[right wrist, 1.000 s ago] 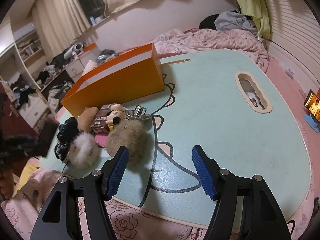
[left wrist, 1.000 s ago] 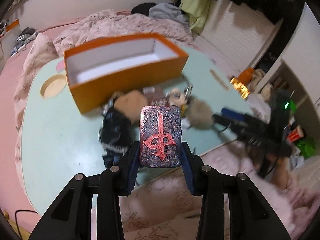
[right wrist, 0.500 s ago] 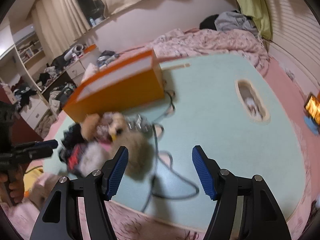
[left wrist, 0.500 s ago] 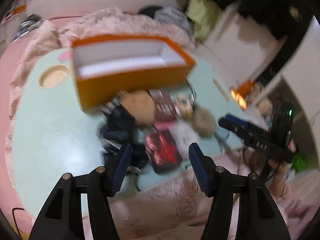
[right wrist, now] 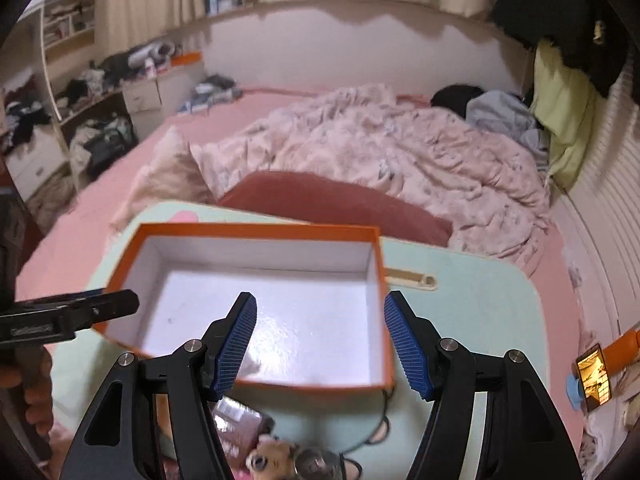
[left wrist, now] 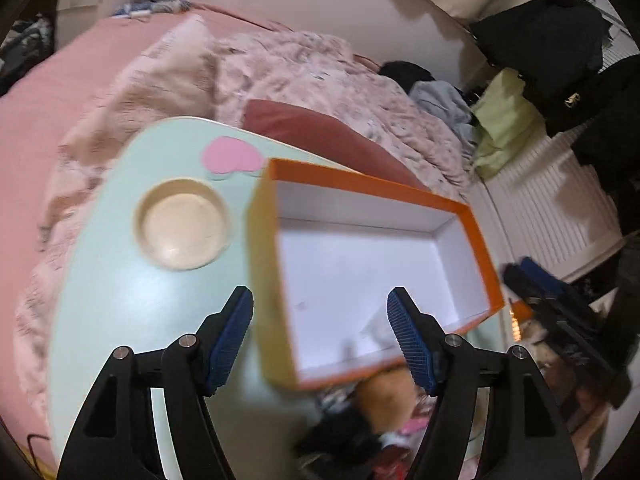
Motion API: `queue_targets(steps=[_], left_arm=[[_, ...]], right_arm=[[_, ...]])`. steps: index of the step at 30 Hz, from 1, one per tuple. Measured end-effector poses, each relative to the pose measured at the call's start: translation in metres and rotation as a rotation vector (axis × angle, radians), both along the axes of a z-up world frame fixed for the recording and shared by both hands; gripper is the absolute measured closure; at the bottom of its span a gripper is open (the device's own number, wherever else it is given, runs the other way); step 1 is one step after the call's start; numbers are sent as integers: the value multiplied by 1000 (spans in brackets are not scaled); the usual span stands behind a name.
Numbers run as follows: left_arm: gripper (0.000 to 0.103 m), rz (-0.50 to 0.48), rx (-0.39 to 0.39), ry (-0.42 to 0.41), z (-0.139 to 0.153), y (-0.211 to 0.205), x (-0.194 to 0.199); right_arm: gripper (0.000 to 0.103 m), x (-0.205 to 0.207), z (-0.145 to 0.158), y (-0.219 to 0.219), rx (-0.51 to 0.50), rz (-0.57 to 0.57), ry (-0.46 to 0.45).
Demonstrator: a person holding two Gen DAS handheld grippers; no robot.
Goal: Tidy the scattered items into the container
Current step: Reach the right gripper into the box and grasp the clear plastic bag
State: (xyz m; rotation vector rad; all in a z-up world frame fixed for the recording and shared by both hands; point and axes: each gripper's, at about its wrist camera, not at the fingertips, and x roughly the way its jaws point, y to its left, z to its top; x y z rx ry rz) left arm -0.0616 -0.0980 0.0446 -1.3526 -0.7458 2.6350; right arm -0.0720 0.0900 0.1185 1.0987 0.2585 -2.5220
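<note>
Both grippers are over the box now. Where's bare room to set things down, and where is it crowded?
The orange box is bare inside, white floor showing. The table is free between the box and the round recess, and right of the box around the slot. The pile of items crowds the box's near side.

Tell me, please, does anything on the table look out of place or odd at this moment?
The orange box is empty, white inside, while the small items lie heaped on the mint table beside its near edge. Both the left gripper and the right gripper are open and hold nothing.
</note>
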Motion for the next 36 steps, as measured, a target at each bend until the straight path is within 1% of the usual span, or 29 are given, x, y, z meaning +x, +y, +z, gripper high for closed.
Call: queue_targets(steps=[2,4,5,7,9,14,15,16,18,19,20,22,24,27,33,34,36], left_arm=[[33,-6,-40,-6,-1,5,-9],[33,-9,-47,-17,-4,7,-16],[33,-12,-45,-30,-7,8,-19],[33,-24,-28,-47,-13,9,-21],[33,-25,-19,-46,-17,10,-20],[33,-6,29,-7,-13,4,-12],[33,1,21,3,-9,4,-9],[33,11,-3,16,-3,5,-6],[33,17,-97,43,11,10,1],[33,0,-147,50,19,15,3],[33,-19,-179,51,24,19,3],[32,-45,-220,45,32,24,4],[32,-47,-255,39,35,26,4],[32,-3,-319,43,36,22,10],[32,26,-355,7,26,15,13],[32,26,-356,0,25,13,13],[32,21,-334,-8,24,11,13]], right_arm=[[37,-5,-14,-6,43,-10,-37],[37,-3,-29,-9,65,-20,-82],[37,0,-34,-9,70,-24,-85],[36,6,-38,-8,69,-32,-62],[36,9,-38,-7,65,-29,-54],[36,13,-37,-13,105,-27,-14],[36,13,-36,-14,113,-28,-5],[36,15,-35,-15,123,-29,8],[36,19,-34,-19,137,-21,27],[36,20,-33,-20,139,-16,29],[36,21,-32,-22,142,-10,32],[36,24,-31,-26,157,0,48],[36,27,-31,-29,177,7,69],[36,30,-30,-34,191,17,89],[36,35,-28,-41,217,34,121],[36,35,-28,-42,217,38,119],[36,36,-27,-44,215,51,113]])
